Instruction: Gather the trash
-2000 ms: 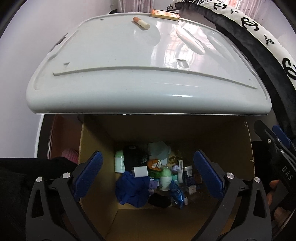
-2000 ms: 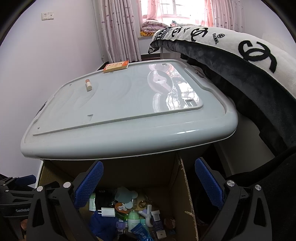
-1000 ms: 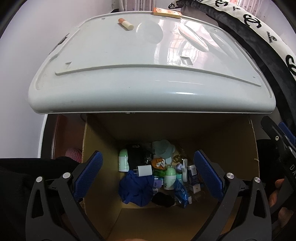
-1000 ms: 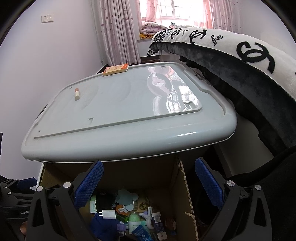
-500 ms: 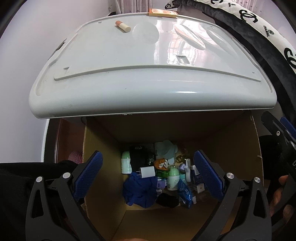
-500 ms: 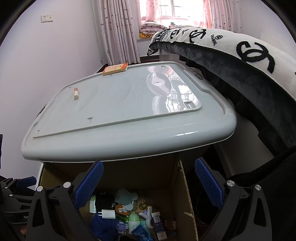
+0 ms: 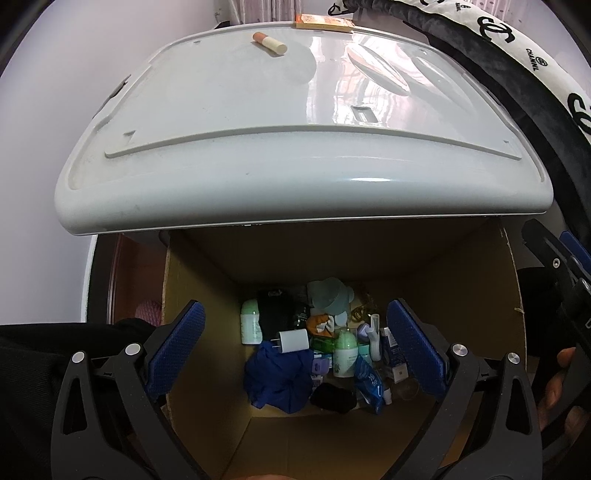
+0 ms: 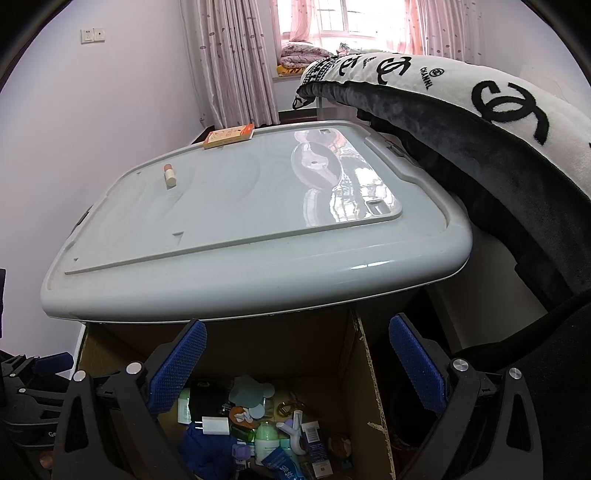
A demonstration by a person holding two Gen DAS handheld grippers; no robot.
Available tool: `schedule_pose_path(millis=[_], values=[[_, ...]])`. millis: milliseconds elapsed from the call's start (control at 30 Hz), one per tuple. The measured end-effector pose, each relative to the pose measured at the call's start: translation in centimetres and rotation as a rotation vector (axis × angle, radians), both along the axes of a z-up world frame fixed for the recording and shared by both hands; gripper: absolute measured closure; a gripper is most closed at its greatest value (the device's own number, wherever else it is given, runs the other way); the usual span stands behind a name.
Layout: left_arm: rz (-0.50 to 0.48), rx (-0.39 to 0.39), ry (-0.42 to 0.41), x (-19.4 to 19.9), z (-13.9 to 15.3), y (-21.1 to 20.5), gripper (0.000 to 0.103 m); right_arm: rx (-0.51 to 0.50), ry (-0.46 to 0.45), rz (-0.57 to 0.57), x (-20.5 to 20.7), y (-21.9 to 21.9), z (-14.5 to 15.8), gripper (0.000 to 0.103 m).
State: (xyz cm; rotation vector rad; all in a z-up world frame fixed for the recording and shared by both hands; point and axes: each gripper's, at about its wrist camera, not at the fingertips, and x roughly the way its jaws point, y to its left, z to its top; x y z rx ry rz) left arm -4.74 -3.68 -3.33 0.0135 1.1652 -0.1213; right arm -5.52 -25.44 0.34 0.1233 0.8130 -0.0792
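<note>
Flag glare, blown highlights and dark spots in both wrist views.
Right wrist: window blown out, its reflection glaring on the white lid. Left wrist: same glare on the lid; cardboard box shadowed under it, contents dim but readable. Both: strong fisheye bending, black corners.

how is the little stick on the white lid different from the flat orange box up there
The stick is a small cream cylinder with a pink end, lying on its side near the lid's left part. The box is flat, rectangular and orange and cream, lying at the far edge. The box is clearly bigger. Both rest loose on the lid, apart from each other.
</note>
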Motion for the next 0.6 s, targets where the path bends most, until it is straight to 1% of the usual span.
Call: schedule_pose_path(millis=[600], values=[[0.000, 0.000, 0.007, 0.05, -0.04, 0.06, 0.007, 0.000, 0.004, -0.003, 0.07, -0.07, -0.08, 0.005]])
